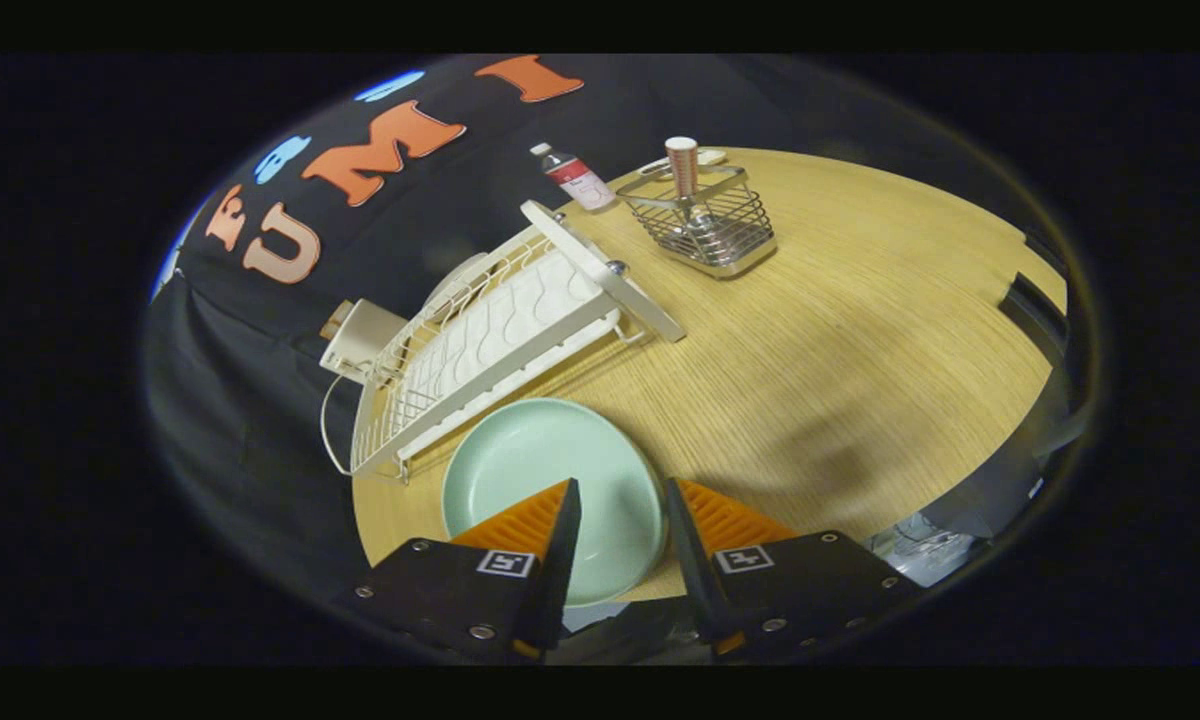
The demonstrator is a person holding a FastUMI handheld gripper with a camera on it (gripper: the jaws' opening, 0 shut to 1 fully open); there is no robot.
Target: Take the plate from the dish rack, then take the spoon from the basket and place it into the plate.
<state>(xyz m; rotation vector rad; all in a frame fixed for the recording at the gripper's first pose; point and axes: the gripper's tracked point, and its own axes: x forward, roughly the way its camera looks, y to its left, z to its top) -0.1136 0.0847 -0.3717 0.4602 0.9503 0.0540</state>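
A white adapter (357, 338) sits at the table's (860, 350) far-left edge, beside the white dish rack (490, 345), whose long axis runs diagonally away from the fingers. Just in front of the rack the pale green plate (530, 470) lies flat on the wood, face up. The gripper (622, 490) hovers over the plate's near side, its fingers parted and grasping nothing. Farther right, beyond a small bottle (578, 178), stands the wire basket (705, 225), with the spoon (682, 170) upright inside, handle up.
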